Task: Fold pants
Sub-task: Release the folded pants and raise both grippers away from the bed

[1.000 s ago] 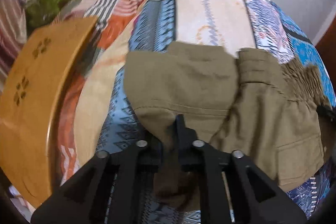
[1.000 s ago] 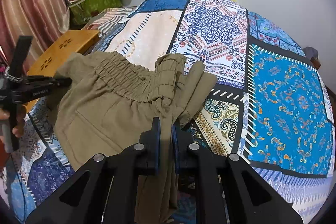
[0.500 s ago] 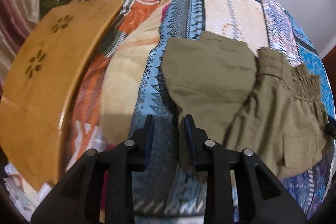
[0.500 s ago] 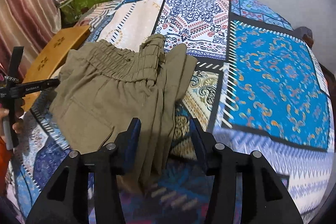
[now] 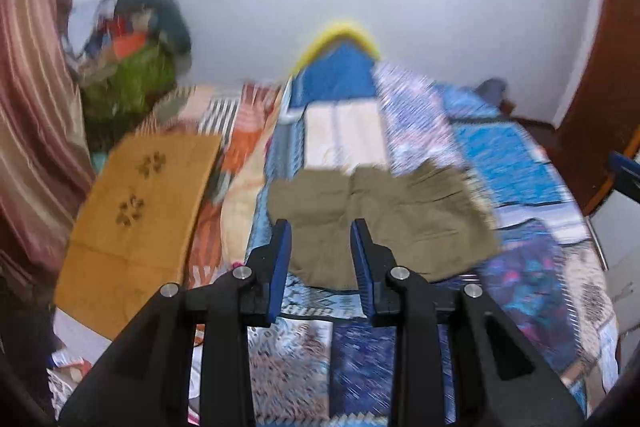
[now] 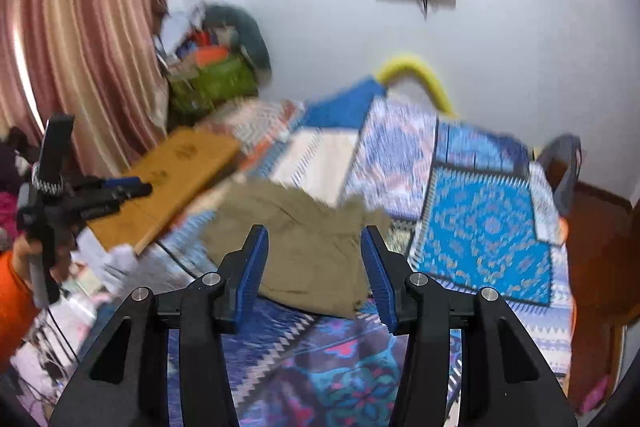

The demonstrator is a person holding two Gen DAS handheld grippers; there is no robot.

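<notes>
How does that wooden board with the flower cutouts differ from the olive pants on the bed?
The orange-brown wooden board is rigid, flat and overhangs the bed's left side; the olive-green pants are soft, creased and lie folded on the patchwork quilt. The board has flower-shaped cutouts; the pants are plain. Neither is held.

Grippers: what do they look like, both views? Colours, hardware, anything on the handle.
Left gripper and right gripper match: black angular linkage arms, silver pivot bolts, flat fingers with blue ribbed pads. In the right wrist view, the left gripper is an all-black frame with a black-and-white band around its upright post, held by a hand with an orange sleeve.
</notes>
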